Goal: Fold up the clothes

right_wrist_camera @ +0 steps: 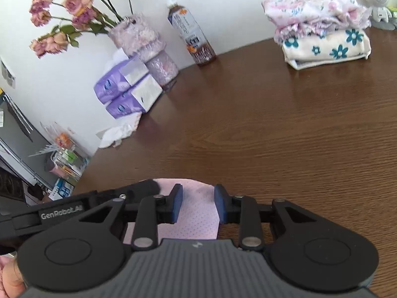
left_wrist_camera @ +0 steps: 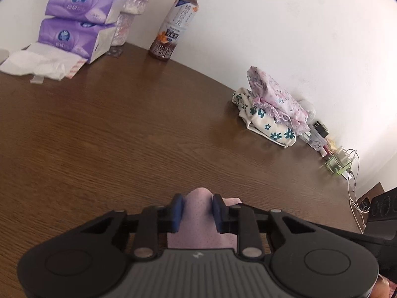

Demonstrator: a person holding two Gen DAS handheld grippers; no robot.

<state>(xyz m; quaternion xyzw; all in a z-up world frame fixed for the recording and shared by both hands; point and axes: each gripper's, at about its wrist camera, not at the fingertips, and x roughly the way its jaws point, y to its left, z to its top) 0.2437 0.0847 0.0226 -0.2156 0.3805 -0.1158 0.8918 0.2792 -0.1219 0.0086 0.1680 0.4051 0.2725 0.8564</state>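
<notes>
Left wrist view: left gripper (left_wrist_camera: 196,209) pinching pink garment (left_wrist_camera: 198,233) at worktop (left_wrist_camera: 124,136) near edge; right gripper (right_wrist_camera: 198,204) spread astride it. Mid-fold, probably. Folded stack (right_wrist_camera: 322,37) at far edge. Next: matched, even grips.

Both cameras sit low over the dark brown wooden table (left_wrist_camera: 124,129), each looking forward along its own black gripper body, which fills the bottom of its frame. The left wrist view faces the white wall (left_wrist_camera: 285,37) at a slant, so the table's far edge runs from upper left down to the right. The right wrist view looks across the same table from further right, turned leftward. Both views share the brown tea bottle with a white cap (left_wrist_camera: 173,24), upper centre in each, the purple tissue packs (left_wrist_camera: 74,22) at left, and the stack of folded floral cloths (left_wrist_camera: 270,111), mid-right in one and upper right in the other.
</notes>
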